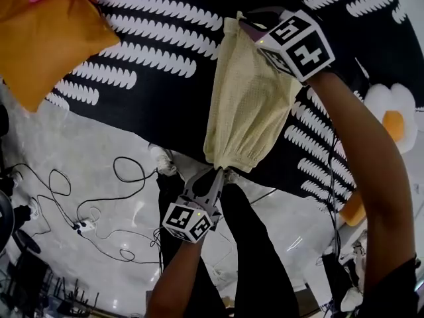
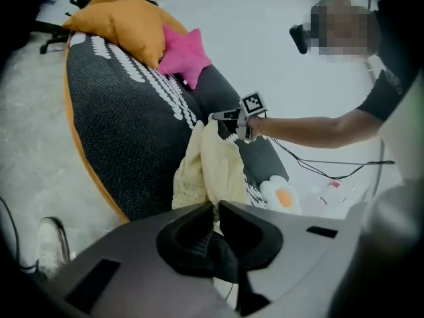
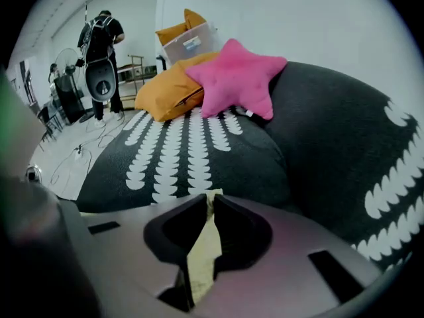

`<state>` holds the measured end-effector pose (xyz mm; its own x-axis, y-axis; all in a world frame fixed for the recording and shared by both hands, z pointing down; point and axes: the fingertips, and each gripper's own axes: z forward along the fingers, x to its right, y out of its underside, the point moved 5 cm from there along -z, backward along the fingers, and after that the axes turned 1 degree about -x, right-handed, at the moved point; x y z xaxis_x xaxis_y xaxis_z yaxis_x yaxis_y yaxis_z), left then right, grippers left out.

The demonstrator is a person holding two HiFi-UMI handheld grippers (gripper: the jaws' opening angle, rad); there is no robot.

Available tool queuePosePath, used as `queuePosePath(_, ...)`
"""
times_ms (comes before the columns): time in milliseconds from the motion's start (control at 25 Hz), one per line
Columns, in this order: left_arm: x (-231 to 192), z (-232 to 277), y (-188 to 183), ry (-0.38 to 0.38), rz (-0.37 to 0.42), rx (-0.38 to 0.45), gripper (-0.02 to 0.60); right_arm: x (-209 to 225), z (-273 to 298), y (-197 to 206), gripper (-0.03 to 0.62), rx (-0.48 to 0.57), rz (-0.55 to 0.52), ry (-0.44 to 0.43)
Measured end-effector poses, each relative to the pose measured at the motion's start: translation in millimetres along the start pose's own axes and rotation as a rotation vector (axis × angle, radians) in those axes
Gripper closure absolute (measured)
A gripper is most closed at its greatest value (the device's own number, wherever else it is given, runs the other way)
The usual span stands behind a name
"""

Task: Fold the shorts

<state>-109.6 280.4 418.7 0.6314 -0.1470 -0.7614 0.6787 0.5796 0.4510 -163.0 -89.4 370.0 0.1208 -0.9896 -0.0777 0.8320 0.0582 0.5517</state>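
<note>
Pale yellow shorts (image 1: 245, 101) hang stretched between my two grippers above a black cushion with white scallop rows (image 1: 159, 52). My right gripper (image 1: 242, 24) is shut on the far end of the shorts, at the upper right of the head view. My left gripper (image 1: 218, 172) is shut on the gathered waistband end, nearest me. In the left gripper view the shorts (image 2: 212, 167) run from my jaws (image 2: 216, 207) up to the right gripper (image 2: 225, 119). The right gripper view shows a strip of yellow cloth (image 3: 204, 250) pinched between the shut jaws (image 3: 210, 204).
An orange pillow (image 1: 46, 38) and a pink star cushion (image 3: 235, 78) lie at the cushion's far left. A fried-egg plush (image 1: 392, 114) sits at the right edge. Cables (image 1: 99, 217) trail over the pale floor. A person (image 3: 103, 25) stands far back by a fan.
</note>
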Motion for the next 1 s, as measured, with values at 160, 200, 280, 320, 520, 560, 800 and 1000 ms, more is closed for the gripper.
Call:
queuePosePath(160,-3.8,9.1,3.9,-0.084,0.002,0.014,0.551,2.1,31.6,21.6,0.557,-0.039,-0.052,-0.039)
queuePosePath(200,-2.7,11.0,4.6,-0.093,0.004,0.015,0.551,5.5,37.0,25.1,0.557,-0.042,-0.051,-0.043)
queuePosePath(280,-3.4,12.8,7.4,-0.103,0.007,0.017,0.552,8.2,48.0,24.6,0.556,-0.050,-0.061,-0.051)
queuePosePath(320,-6.2,12.8,9.4,-0.108,0.012,0.015,0.550,7.1,52.9,22.5,0.549,-0.047,-0.068,-0.054)
queuePosePath(520,-40.2,0.2,11.8,-0.162,0.091,0.057,0.430,1.6,26.6,-2.9,0.322,0.194,-0.076,0.049)
queuePosePath(560,-44.5,-0.6,8.8,-0.162,0.103,0.075,0.406,6.8,9.1,-7.8,0.319,0.254,-0.072,0.092)
queuePosePath(800,-35.3,-31.9,-43.4,-0.188,0.204,0.079,0.356,19.2,-69.8,23.8,0.278,0.361,0.112,0.136)
queuePosePath(1000,-16.3,-17.6,-85.1,-0.157,0.366,0.067,0.365,19.2,-109.7,78.8,0.278,0.358,0.248,0.165)
